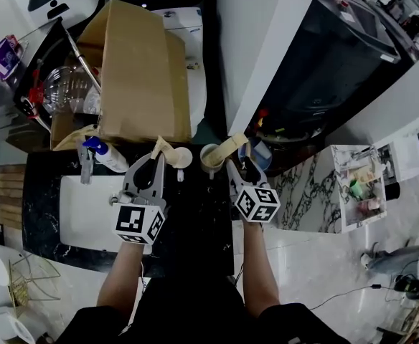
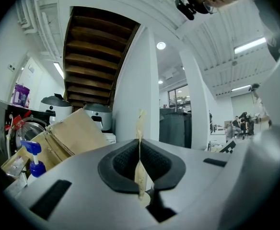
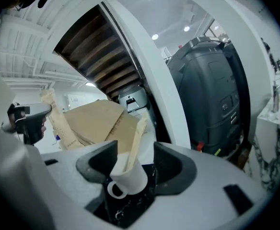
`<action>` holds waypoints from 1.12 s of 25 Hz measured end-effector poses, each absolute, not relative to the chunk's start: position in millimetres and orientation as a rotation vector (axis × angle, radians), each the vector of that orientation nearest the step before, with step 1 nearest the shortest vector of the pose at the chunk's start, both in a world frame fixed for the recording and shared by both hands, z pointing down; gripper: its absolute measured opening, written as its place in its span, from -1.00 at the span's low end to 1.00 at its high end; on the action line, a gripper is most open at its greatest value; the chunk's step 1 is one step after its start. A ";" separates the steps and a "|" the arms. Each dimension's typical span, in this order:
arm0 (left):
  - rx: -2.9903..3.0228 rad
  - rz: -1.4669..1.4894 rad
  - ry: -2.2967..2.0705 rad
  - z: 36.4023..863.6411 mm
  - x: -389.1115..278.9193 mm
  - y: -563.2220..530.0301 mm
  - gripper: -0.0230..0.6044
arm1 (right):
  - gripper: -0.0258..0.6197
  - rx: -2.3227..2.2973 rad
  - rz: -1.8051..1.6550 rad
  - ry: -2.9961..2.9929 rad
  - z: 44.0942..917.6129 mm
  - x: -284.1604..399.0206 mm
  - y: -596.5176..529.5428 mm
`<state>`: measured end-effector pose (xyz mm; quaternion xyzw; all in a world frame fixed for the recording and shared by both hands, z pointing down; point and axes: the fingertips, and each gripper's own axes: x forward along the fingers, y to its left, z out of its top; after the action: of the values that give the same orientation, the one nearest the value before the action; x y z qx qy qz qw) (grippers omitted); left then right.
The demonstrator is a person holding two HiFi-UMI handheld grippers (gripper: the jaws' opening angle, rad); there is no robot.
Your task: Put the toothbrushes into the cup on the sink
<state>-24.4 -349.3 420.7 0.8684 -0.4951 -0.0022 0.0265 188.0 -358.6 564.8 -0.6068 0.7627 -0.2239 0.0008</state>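
My left gripper (image 1: 154, 165) is shut on a toothbrush in a beige paper wrapper (image 1: 160, 147), which stands up from between the pads (image 2: 140, 128). In the left gripper view the left gripper (image 2: 141, 176) points level. A white cup (image 1: 211, 158) with a handle stands on the black counter, and a second wrapped toothbrush (image 1: 232, 145) leans out of it. My right gripper (image 1: 243, 169) is open just right of the cup. In the right gripper view the cup (image 3: 128, 177) sits beyond the right gripper (image 3: 135, 161), untouched between its spread jaws, with the second toothbrush (image 3: 136, 140) in it.
A white sink basin (image 1: 80, 208) is set in the black marble counter (image 1: 195, 224). Behind it stand a blue-topped spray bottle (image 1: 102, 155), a cardboard box (image 1: 141, 70) and a small white round object (image 1: 182, 158). A white pillar (image 1: 267, 41) and a black appliance (image 1: 331, 63) rise behind the cup.
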 end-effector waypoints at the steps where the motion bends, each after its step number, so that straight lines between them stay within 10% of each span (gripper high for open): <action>1: 2.691 -0.014 -1.522 419.0 -24.1 -347.8 -0.91 | -0.20 -1.923 -0.681 2.386 559.9 190.9 -354.9; 12: 2.746 -0.078 -1.472 401.3 -25.2 -333.8 -0.91 | -0.91 -1.978 -0.493 2.352 498.9 188.4 -317.5; 28: 2.734 -0.094 -1.423 415.0 -27.3 -344.1 -0.91 | -0.92 -1.955 -0.349 2.413 447.9 157.6 -291.8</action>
<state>-27.3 -344.1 415.0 0.8862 -0.4613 -0.0306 0.0292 157.6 -291.8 447.9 -0.6257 0.7720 -0.1115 0.0081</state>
